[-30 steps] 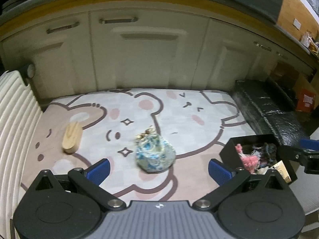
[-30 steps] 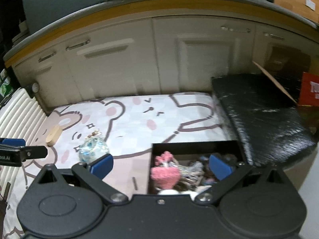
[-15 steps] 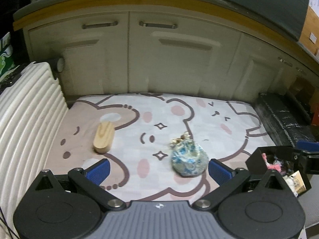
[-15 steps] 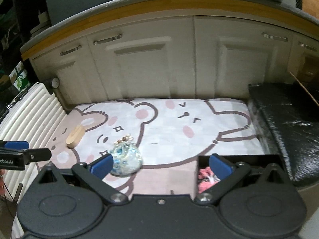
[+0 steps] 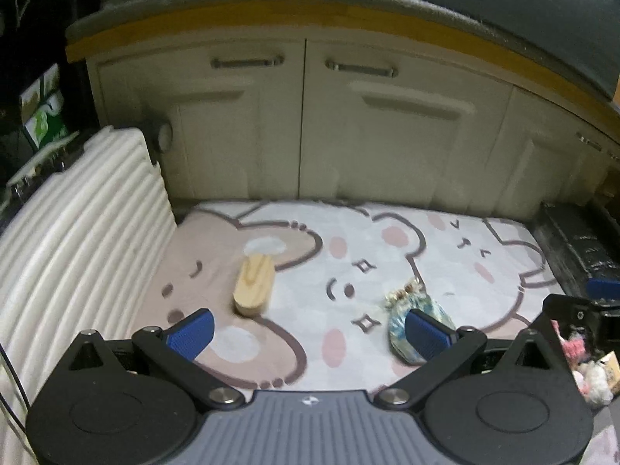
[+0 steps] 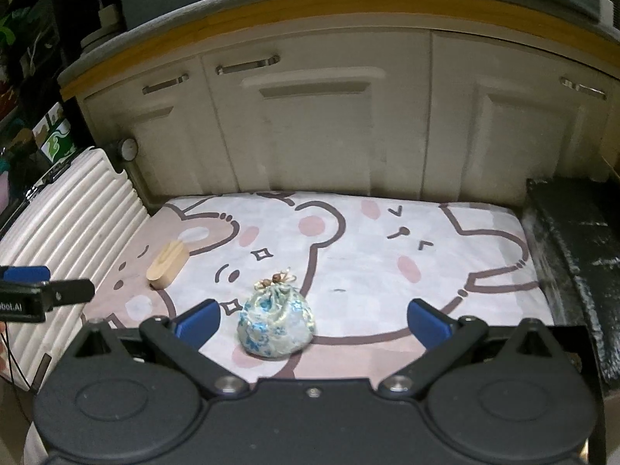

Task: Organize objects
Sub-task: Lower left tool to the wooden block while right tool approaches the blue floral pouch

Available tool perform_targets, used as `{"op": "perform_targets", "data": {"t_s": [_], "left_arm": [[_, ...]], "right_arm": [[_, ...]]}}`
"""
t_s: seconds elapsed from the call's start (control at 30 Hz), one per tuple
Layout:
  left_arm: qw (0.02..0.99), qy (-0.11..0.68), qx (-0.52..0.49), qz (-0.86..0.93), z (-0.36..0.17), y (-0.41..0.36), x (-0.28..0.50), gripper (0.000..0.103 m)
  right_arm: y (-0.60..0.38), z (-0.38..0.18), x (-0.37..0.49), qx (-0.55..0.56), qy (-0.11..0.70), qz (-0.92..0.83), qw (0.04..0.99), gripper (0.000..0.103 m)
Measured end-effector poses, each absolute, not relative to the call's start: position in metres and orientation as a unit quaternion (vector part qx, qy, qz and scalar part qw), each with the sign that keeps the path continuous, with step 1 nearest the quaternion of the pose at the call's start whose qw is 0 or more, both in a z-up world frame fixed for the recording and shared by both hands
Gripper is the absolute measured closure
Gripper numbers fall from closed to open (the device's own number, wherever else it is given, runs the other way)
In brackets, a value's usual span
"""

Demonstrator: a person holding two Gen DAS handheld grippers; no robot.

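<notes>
A blue floral drawstring pouch [image 6: 276, 323] sits on the bear-print mat [image 6: 368, 255], just ahead of my right gripper [image 6: 314, 319], which is open and empty. In the left wrist view the pouch [image 5: 403, 310] is partly hidden behind the right finger. A light wooden block [image 5: 254, 285] lies on the mat ahead of my left gripper [image 5: 310, 333], which is open and empty; it also shows in the right wrist view [image 6: 167, 265]. A black box [image 5: 581, 348] with pink and white small items sits at the right edge.
Cream cabinet doors [image 6: 310, 124] stand behind the mat. A white ribbed suitcase [image 5: 77, 240] borders the left side. A black wrapped bundle [image 6: 573, 240] lies along the right. The box's black rim [image 6: 581, 333] shows under my right gripper.
Both grippers have swung left. The pouch now sits between the right gripper's fingers, the box has slipped out of that view, and the wooden block is nearer the left gripper's centre.
</notes>
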State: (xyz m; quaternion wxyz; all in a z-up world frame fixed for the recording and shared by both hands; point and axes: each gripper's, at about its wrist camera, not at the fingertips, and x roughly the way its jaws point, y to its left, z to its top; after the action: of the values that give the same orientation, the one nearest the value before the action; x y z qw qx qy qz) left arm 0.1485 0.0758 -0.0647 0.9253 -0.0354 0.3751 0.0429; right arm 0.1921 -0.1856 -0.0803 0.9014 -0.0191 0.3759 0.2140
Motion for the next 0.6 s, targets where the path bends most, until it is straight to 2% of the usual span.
{"op": "perform_targets", "data": {"t_s": [0.13, 0.6], "left_arm": [[0.93, 0.365, -0.026, 0.037, -0.065, 0.08, 0.154, 0.0], [0.934, 0.333, -0.112, 0.068, -0.068, 0.118, 0.19, 0.0]], "right_arm": [[-0.173, -0.082, 0.198, -0.027, 0.371, 0.221, 0.902, 0.0], [-0.118, -0.084, 0.23, -0.059, 0.331, 0.219, 0.916, 0.0]]}}
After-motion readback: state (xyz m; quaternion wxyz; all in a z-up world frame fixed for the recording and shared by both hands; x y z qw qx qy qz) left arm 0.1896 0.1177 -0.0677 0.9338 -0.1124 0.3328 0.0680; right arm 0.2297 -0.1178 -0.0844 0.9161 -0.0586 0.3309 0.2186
